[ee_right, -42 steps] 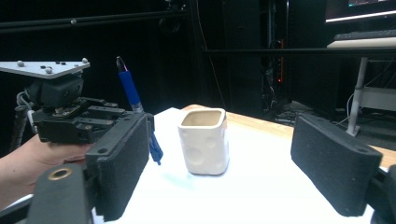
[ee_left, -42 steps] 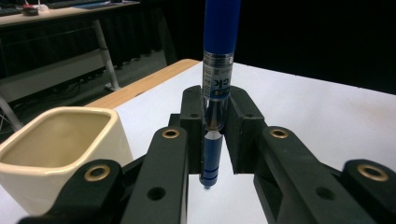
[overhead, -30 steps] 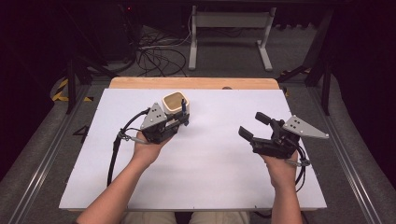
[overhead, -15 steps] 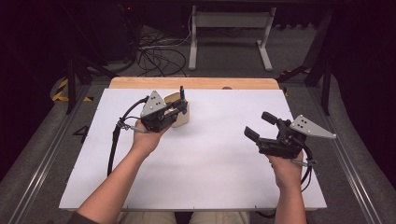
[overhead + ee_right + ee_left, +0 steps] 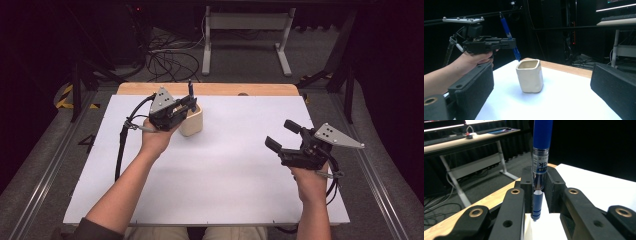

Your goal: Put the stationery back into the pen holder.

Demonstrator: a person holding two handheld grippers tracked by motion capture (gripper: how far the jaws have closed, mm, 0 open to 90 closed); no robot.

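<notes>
A: What's different from a second back?

B: The left gripper (image 5: 186, 107) has swung round; a second ago it lay low beside the cup with its jaws pointing across the sheet, half a second ago it was turning, and now it stands at the cup's nine o'clock with the blue pen (image 5: 190, 89) upright in it, tip down; the cup (image 5: 192, 120) itself has not moved from about eleven o'clock on the white sheet (image 5: 225, 180).

A: And the pen is truly held?

B: Yes; in the left gripper view the jaws are pressed against the pen's clear barrel (image 5: 539, 167), one on each side, with the tip poking out below them; in the right gripper view the pen (image 5: 509, 35) leans a little, its tip just above the cup's (image 5: 530, 75) back rim.

A: Inside the mouth or behind it?

B: I cannot say for certain; from the side the tip seems to hang over the rim at the cup's ten o'clock, not yet below it; the high view is too coarse to settle it.

A: The other hand?

B: The right gripper (image 5: 281, 136) idles near four o'clock on the sheet, jaws spread wide with nothing between them, well apart from the cup.

A: So what does the turn mean?

B: I'd judge the pen is lined up for dropping into the cup; a small shift over the opening, then lower and let go.
</notes>
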